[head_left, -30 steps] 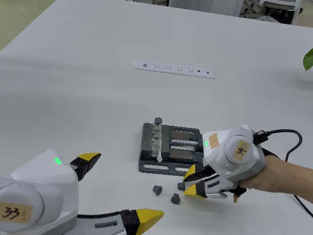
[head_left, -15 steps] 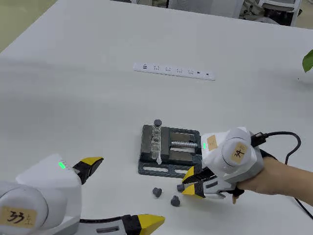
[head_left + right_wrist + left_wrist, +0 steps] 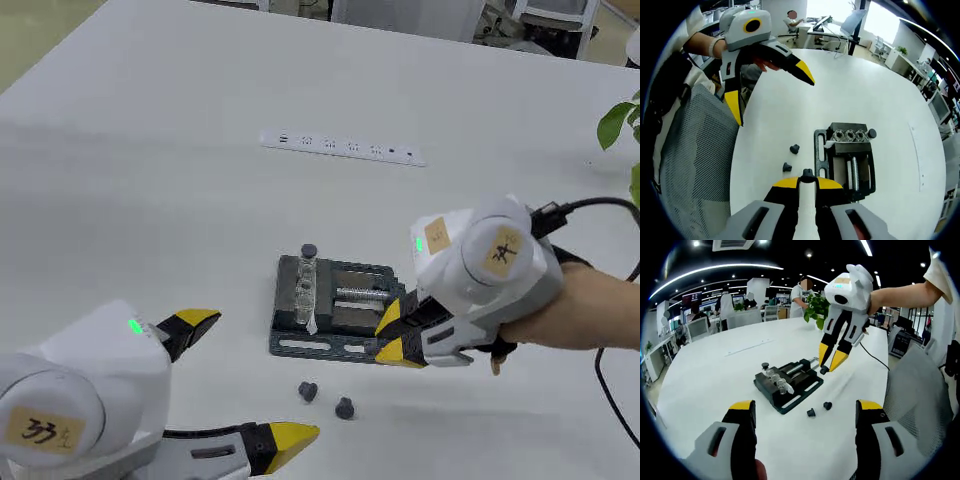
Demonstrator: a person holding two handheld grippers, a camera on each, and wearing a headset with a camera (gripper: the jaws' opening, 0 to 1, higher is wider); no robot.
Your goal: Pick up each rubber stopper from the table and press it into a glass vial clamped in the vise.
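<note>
You are lifting right hand-held gripper [image 3: 393, 336] up over vise [image 3: 320, 346], pinching one rubber stopper [image 3: 807, 174]. Only two spare stoppers [image 3: 308, 391] lying on surface [image 3: 150, 200] now, 6 o'clock of vise. Your left hand-held gripper [image 3: 250, 378] hanging wide open, empty. Glass vials [image 3: 304, 290] waiting at vise's 9 o'clock side: pushing-in likely coming next.

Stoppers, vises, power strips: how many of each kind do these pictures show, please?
Rubber stoppers: 4 (two loose on the table, one at the far end of the vial row, one in the right gripper)
Vise: 1
Power strip: 1
Total: 6
</note>
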